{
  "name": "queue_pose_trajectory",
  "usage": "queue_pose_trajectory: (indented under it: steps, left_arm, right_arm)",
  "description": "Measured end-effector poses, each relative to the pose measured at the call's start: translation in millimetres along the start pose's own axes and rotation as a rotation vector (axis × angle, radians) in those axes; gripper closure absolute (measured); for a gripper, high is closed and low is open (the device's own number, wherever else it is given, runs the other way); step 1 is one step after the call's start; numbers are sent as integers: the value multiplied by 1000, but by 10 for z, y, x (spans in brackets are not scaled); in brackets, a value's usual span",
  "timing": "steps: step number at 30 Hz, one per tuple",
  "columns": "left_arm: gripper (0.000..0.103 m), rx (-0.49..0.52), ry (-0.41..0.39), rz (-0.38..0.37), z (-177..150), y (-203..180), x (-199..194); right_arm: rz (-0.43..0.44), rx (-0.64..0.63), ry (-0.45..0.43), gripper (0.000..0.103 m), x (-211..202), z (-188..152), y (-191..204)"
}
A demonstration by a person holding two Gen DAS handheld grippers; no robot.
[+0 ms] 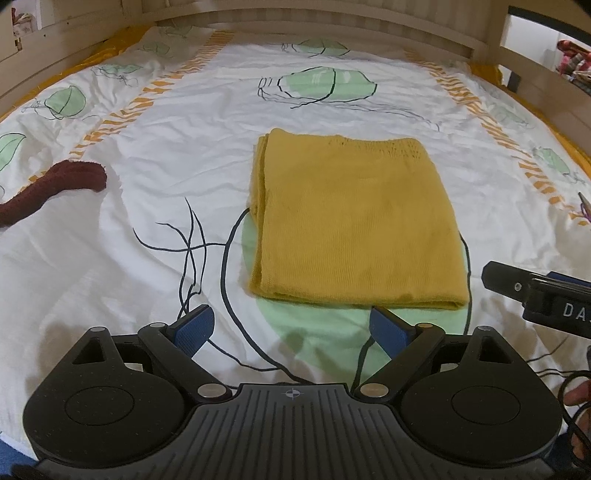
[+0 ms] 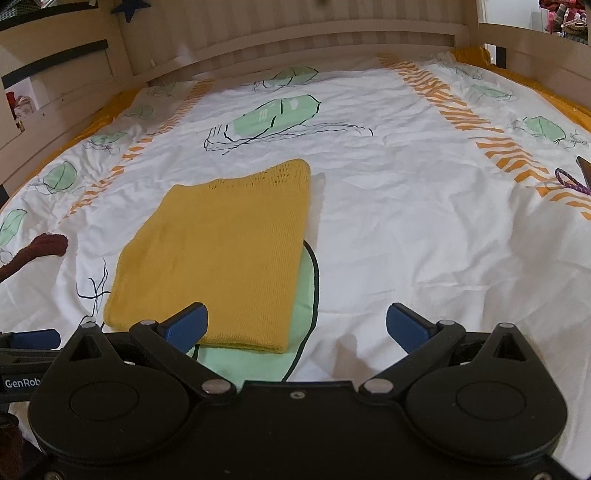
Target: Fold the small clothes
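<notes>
A mustard-yellow knitted garment (image 1: 354,221) lies folded into a neat rectangle on the white patterned bedsheet (image 1: 166,147). It also shows in the right wrist view (image 2: 221,254). My left gripper (image 1: 291,326) is open and empty, just short of the garment's near edge. My right gripper (image 2: 297,323) is open and empty, over the garment's near right corner; its left fingertip (image 2: 188,323) overlaps the fabric in view. The right gripper's body shows at the right edge of the left wrist view (image 1: 535,295).
A dark maroon knitted piece (image 1: 51,186) lies at the left on the sheet, also in the right wrist view (image 2: 33,251). A wooden bed frame (image 1: 295,22) rims the far side. A purple cord (image 2: 570,182) lies at the right edge.
</notes>
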State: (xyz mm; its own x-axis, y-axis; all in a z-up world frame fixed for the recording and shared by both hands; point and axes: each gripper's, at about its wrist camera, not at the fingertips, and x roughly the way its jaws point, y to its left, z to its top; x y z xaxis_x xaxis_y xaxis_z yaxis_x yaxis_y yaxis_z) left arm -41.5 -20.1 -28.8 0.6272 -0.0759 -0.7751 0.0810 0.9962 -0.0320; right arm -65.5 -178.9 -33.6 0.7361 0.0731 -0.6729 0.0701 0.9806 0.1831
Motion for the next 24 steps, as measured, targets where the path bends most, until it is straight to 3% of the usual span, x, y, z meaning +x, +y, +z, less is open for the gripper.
queue_pose_trajectory:
  steps: [24]
  left_arm:
    - [11,3,3,3,-14,-10,30]
  right_arm:
    - [6,-4,13,1,50,2,17]
